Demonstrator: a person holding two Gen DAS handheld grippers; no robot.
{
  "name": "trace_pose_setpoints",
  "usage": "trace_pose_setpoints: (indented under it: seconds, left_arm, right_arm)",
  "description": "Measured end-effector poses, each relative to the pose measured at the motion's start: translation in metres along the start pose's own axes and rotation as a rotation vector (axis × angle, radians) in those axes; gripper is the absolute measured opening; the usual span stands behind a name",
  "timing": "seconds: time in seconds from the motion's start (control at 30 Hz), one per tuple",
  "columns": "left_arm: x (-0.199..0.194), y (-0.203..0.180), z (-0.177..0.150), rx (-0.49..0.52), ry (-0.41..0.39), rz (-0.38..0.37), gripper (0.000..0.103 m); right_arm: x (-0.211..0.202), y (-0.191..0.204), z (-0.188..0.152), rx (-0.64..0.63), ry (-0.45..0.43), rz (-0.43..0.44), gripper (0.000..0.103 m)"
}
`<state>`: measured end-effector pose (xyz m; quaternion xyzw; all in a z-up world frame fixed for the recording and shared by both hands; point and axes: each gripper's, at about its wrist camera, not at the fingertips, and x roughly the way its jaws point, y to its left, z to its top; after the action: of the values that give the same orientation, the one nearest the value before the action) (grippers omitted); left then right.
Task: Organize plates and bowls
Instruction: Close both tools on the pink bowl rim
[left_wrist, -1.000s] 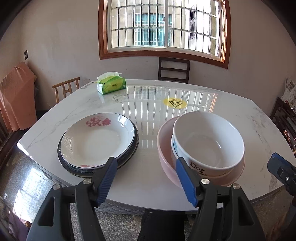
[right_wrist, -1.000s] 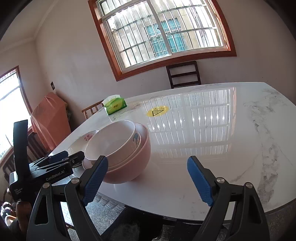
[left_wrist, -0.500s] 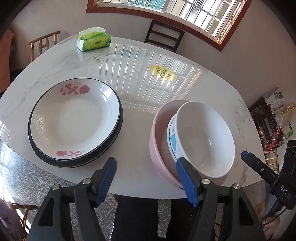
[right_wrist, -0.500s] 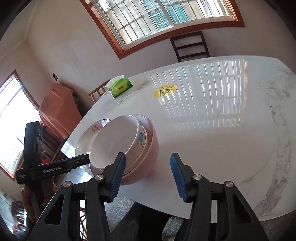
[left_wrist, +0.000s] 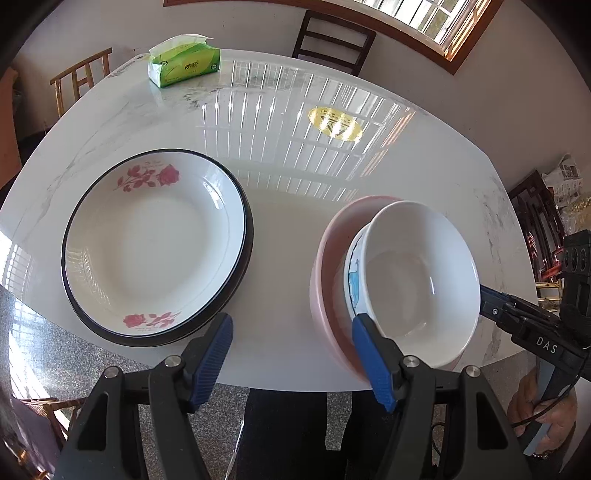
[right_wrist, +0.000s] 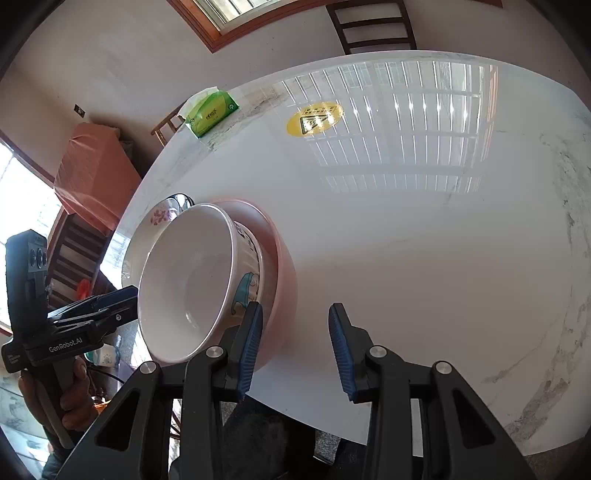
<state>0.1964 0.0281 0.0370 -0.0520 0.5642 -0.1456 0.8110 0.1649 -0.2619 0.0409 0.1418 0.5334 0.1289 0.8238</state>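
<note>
- Honestly most of the sorting looked done already: the rose-print white plate (left_wrist: 155, 243) sat nested on a black-rimmed plate (left_wrist: 246, 258), and the white bowl (left_wrist: 417, 280) sat inside the pink bowl (left_wrist: 325, 273), so that's two stacks on the marble worktop (left_wrist: 280, 184).
- The left gripper (left_wrist: 291, 354) had its jaws wide apart with nothing between them. The plate stack lay just ahead of its left jaw, the bowl stack just ahead of and partly behind its right jaw, and bare worktop ran straight out through the gap.
- The right gripper (right_wrist: 295, 343) had its jaws closing, but only bare worktop showed between them. The bowl stack sat off its left jaw, with the pink bowl's wall passing right behind that jaw; whether they touched couldn't be told.
- From the left wrist view the right gripper's tip came in right at the far rim of the white bowl, so a guess is the bowls were the thing being dealt with.
- The white bowl sat off-centre and tilted in the pink one, leaning toward the left gripper's side. Probably what's left: seat it properly, or shift a stack to its final spot.
- A green tissue pack (left_wrist: 184, 61) and a yellow sticker (left_wrist: 334, 123) sat well beyond both jaws, not in the way.
</note>
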Motion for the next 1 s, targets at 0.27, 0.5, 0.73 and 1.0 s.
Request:
trace_pose_setpoints:
  seconds: [0.27,0.5,0.73,1.0]
  left_arm:
    - [-0.012,0.004,0.010,-0.025,-0.003,-0.015,0.069]
    - [0.001,0.000,0.010,-0.064,0.016,0.055,0.059]
    - [0.018,-0.005,0.006,-0.111,0.057,0.019,0.039]
    - [0.021,-0.007,0.002,-0.156,-0.007,-0.019,0.021]
  right_arm:
    - [0.000,0.002,0.005,-0.025,0.034,-0.036,0.035]
    - [0.001,0.001,0.007,-0.013,0.044,-0.029,0.036]
    - [0.007,-0.003,0.011,0.020,0.073,-0.009,0.037]
    - [0.010,-0.005,0.011,0.028,0.073,-0.022,0.044]
